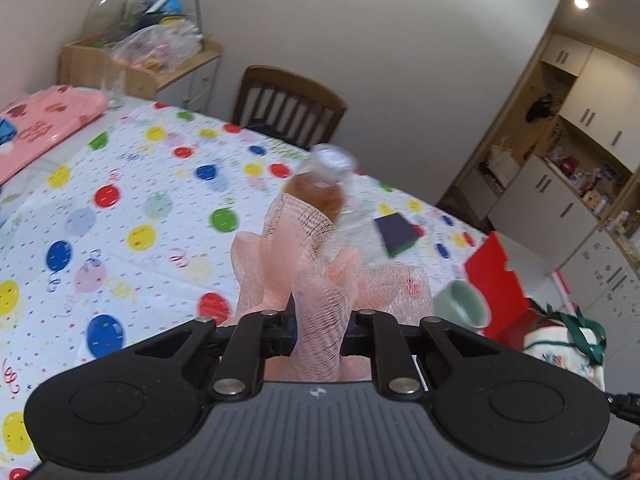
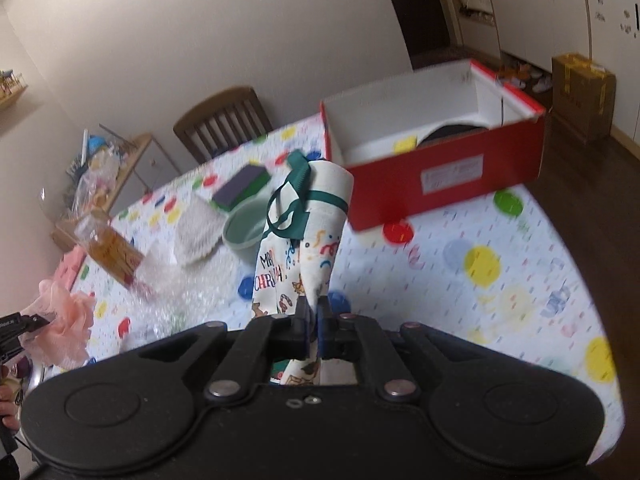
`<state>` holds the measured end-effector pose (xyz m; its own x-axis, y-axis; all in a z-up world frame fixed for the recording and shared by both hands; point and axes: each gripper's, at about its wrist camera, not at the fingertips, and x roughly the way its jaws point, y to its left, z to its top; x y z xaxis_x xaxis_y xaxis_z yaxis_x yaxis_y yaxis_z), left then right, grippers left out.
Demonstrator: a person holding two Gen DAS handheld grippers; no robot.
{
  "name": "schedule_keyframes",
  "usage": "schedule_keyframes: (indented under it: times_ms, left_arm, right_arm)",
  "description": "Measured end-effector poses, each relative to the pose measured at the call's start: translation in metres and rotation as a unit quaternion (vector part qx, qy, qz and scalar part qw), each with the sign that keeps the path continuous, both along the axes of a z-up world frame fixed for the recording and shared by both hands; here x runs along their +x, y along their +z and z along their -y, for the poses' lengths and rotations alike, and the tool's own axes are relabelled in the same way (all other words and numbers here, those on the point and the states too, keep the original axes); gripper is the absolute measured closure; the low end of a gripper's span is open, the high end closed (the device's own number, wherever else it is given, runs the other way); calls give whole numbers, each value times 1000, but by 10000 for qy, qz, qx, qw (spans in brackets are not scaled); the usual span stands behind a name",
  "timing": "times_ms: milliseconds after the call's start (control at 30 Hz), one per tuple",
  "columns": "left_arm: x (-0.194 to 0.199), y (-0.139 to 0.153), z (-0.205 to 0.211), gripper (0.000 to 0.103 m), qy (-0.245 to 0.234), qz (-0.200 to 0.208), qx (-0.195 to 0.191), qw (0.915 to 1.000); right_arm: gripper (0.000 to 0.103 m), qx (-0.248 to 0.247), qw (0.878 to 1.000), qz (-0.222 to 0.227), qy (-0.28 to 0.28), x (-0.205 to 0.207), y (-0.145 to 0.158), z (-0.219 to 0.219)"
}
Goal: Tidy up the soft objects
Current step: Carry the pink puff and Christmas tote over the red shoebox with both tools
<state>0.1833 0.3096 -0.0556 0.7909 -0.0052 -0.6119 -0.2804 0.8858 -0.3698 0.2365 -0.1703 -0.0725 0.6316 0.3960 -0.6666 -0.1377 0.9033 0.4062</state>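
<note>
Peach netting fills the nearest part of the left wrist view: the left gripper point(image 1: 318, 330) has its jaws nearly closed on a bunched fold of a mesh bath pouf point(image 1: 308, 264), which spills out ahead of the fingers and hangs clear of the balloon-print tablecloth point(image 1: 132, 184). In the right wrist view the right gripper point(image 2: 314, 330) is pinched fully together on the lower edge of a rolled Christmas-print cloth point(image 2: 308, 236), tied with a green ribbon point(image 2: 298, 196) and standing up above the jaws.

Just beyond the cloth sit a pale green cup point(image 2: 244, 226), a white knitted pad point(image 2: 198, 230) and a purple-and-green sponge point(image 2: 242, 186). To their left an amber-filled plastic bottle point(image 2: 108, 250) leans over a sheet of bubble wrap point(image 2: 168, 292). Farther back the red shoebox point(image 2: 436, 172) stands open at the table's edge, with a dark item and a yellow one already inside. It is the likely destination for both soft things.

Several risks stand out. The pouf is held by only a thin pinch of loose mesh, so a quick swing could let it slip free, and its trailing folds could catch the leaning bottle and tip it flat. The cloth roll is gripped at one end only, and it could sag or unroll if the ribbon loosens, or brush the cup on the way across.
</note>
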Motion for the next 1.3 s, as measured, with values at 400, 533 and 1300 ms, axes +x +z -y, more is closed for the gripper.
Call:
schedule_keyframes:
  times_ms: [400,533,1300]
  left_arm:
    - [33,49,79,88,-873,356,3,9955]
    - [52,61,110,88,-1138,426,96,9925]
    - [199,82,287,88,-2122,529,662,9736]
  right_arm:
    - [101,188,9979,595,-179,29,45,51]
    - [101,176,9964,791,-255,46,60,69]
    - [101,-147,9951,954,-205,163,73,156]
